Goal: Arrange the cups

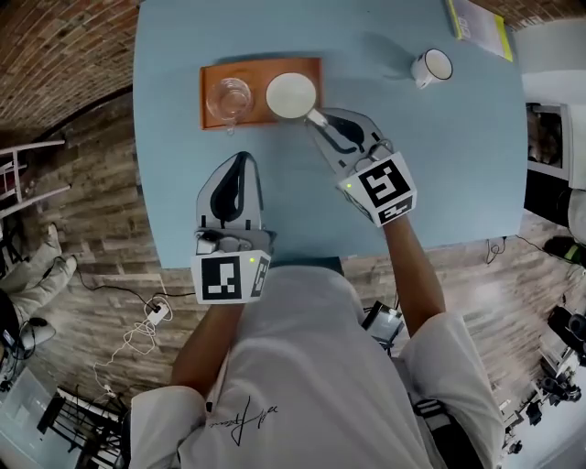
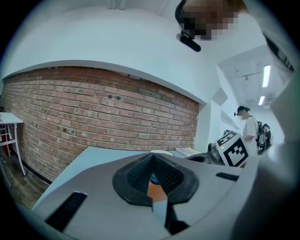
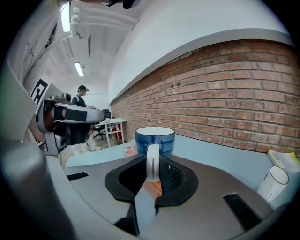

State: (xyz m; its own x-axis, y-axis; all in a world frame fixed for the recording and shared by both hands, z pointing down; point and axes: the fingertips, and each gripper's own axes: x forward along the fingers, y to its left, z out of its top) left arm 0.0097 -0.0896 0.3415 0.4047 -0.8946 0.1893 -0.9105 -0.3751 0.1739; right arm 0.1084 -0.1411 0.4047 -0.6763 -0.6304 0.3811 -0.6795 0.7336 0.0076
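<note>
A blue mug (image 1: 291, 94) with a white inside is upright over the right part of the orange tray (image 1: 261, 66). My right gripper (image 1: 316, 119) is shut on its white handle (image 3: 153, 164), with the mug body (image 3: 154, 138) just beyond the jaws. A clear glass cup (image 1: 229, 96) stands on the tray's left part. A white mug (image 1: 430, 67) sits alone at the table's far right. My left gripper (image 1: 240, 160) hovers near the table's front edge, short of the tray. Its jaws (image 2: 153, 161) are shut with nothing between them.
The light blue table (image 1: 458, 165) has a yellow-edged book (image 1: 478, 23) at its far right corner. A brick wall runs behind it. Cables and a power strip (image 1: 151, 316) lie on the wooden floor at the left. A person (image 2: 248, 129) stands in the background.
</note>
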